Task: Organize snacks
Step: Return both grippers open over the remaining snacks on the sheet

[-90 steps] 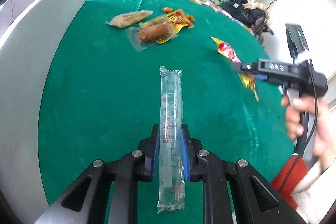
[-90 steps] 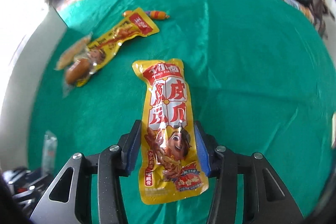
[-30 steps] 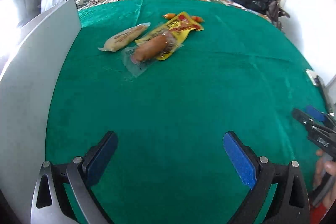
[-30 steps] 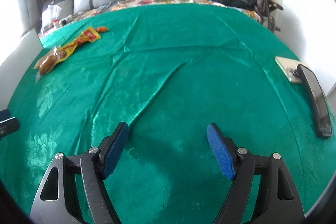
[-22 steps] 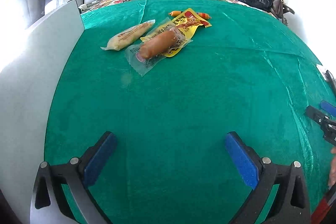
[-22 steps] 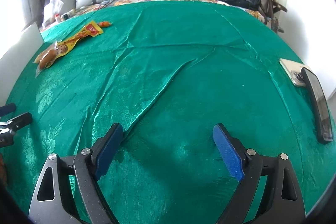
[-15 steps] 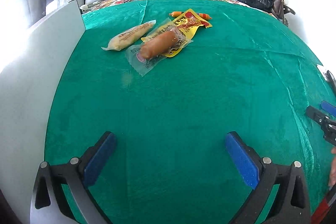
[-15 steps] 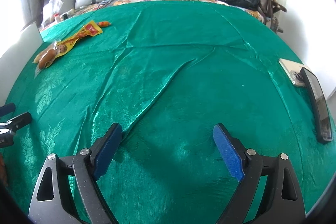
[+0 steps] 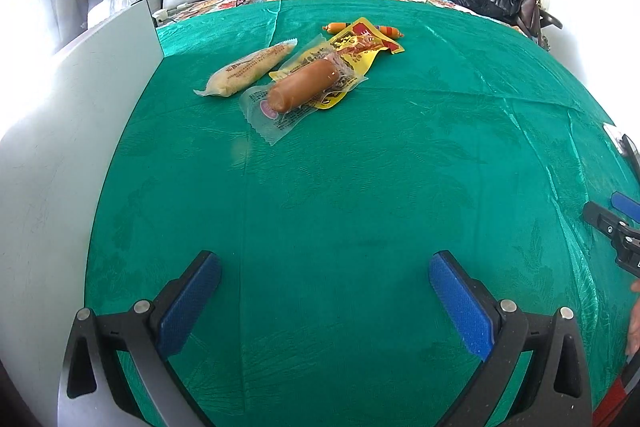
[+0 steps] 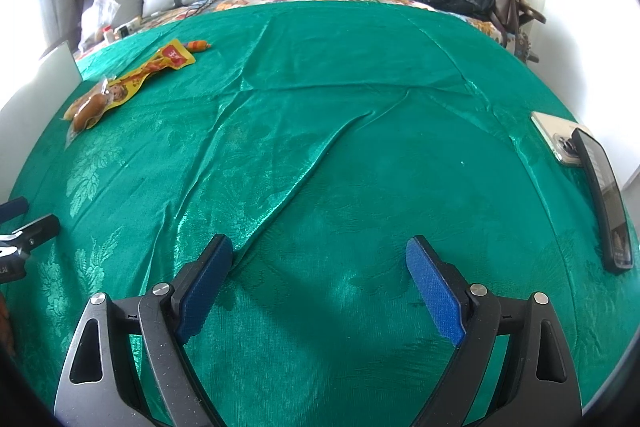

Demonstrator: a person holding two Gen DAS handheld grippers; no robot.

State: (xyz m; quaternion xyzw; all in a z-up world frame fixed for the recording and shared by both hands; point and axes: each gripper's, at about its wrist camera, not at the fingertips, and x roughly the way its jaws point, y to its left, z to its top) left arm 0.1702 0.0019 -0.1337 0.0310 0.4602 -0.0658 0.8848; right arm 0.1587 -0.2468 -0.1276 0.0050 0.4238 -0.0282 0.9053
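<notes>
Left black gripper with blue pads (image 9: 325,291) wide apart, empty; right black gripper with blue pads (image 10: 319,277) same, above green patterned cloth (image 9: 360,187). Farther: sausage in clear plastic wrapper (image 9: 303,85) overlapping yellow foil snack pouch (image 9: 352,53), beside pale crumbly stick in clear wrapper (image 9: 249,71). Probably light, slippery film; pinch across the middle.

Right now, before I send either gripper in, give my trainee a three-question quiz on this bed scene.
1. True or false: the left gripper holds a snack.
2. The sausage pack lies partly on: A) yellow pouch B) pillow C) phone
3. Which side of the green cover has the snacks in the right wrist view?

Key: 1 false, both grippers (right gripper) are open and hold nothing; 2 A; 3 left.
</notes>
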